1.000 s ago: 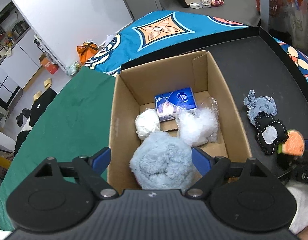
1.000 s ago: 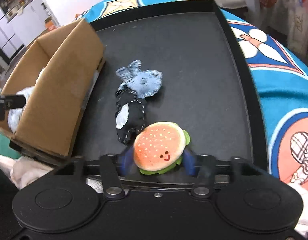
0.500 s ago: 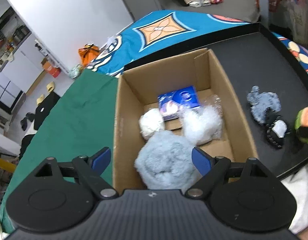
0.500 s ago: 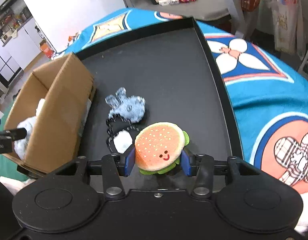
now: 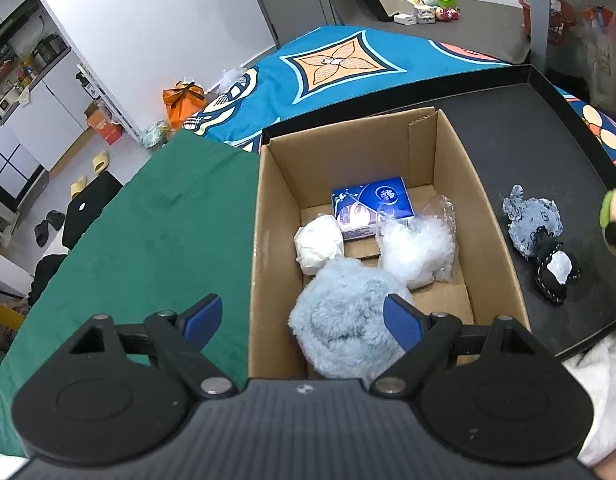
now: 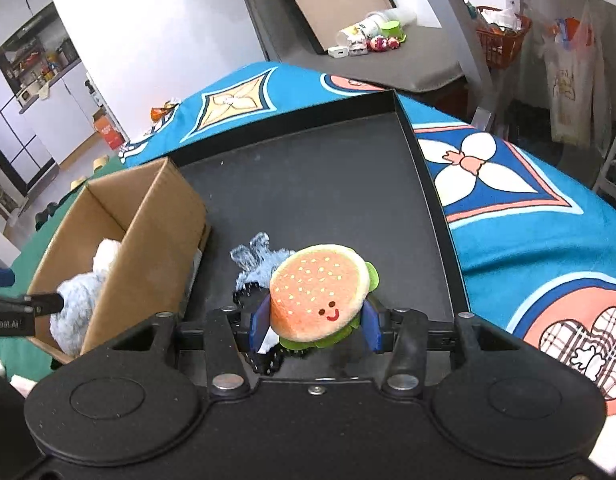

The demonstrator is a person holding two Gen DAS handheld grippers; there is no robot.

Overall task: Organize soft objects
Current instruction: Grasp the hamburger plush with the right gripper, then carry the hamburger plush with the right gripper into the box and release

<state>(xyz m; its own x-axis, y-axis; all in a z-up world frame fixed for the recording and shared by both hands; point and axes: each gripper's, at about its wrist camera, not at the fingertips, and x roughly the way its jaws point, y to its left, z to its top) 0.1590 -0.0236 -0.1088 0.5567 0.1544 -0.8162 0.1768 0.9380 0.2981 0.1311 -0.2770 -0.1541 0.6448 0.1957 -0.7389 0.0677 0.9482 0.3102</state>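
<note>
My right gripper [image 6: 313, 322] is shut on a plush hamburger [image 6: 317, 288] and holds it above the black tray [image 6: 347, 184]. The burger's edge also shows in the left wrist view [image 5: 615, 216]. A grey felt toy [image 5: 531, 216] and a black-and-white felt toy [image 5: 555, 268] lie on the tray right of the cardboard box [image 5: 487, 220]. The box holds a fluffy blue plush [image 5: 343, 332], a white ball [image 5: 319, 242], a blue tissue pack [image 5: 371, 206] and a clear bag of white stuffing [image 5: 417, 246]. My left gripper [image 5: 304, 322] is open and empty above the box's near left edge.
A green cloth [image 5: 156, 240] covers the surface left of the box. A blue patterned blanket [image 6: 527, 216] lies around the tray. The tray has a raised rim [image 6: 431, 184]. Small items sit on a far grey table [image 6: 367, 44].
My right gripper has lifted the hamburger up off the tray and away from the felt toys. My left gripper has risen and drawn back a little from the box, still open.
</note>
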